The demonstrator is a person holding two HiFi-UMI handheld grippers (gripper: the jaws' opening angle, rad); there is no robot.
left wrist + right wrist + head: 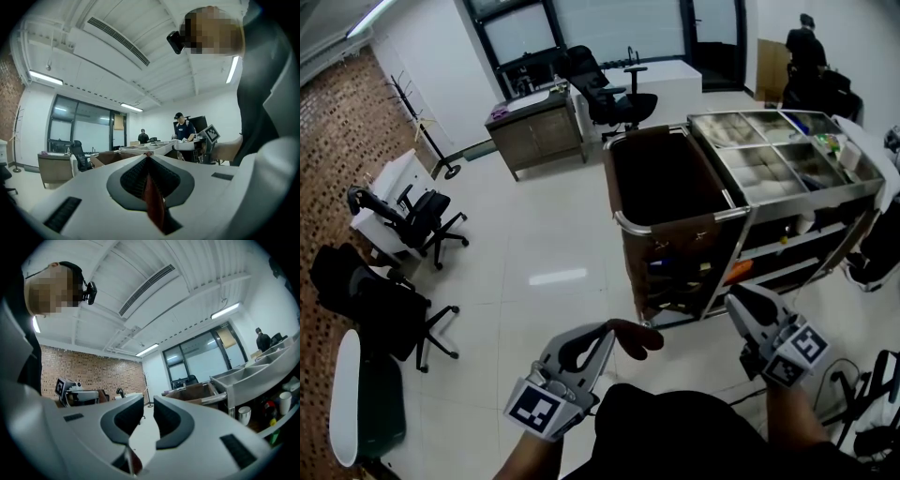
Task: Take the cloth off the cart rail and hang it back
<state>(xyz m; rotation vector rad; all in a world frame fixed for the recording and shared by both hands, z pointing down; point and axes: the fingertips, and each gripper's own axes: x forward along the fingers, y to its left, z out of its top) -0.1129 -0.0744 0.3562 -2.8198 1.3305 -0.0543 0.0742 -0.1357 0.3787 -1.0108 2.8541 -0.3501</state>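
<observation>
The service cart (825, 192) stands ahead and to the right, with a dark brown bag bay and a metal rail (630, 225) along its near edge. My left gripper (609, 330) is held low in front of me, short of the cart, shut on a small dark brown cloth (639, 339) that sticks out to the right of its tips. In the left gripper view the cloth (153, 202) shows as a reddish strip pinched between the closed jaws (147, 159). My right gripper (733, 298) hovers near the cart's front corner, open and holding nothing (147, 416).
Black office chairs (422, 220) stand at the left by a brick wall, and another (609, 94) sits beside a brown desk (539, 131) at the back. A person (806, 47) stands far back right. Cables and a chair base (862, 403) lie at my right.
</observation>
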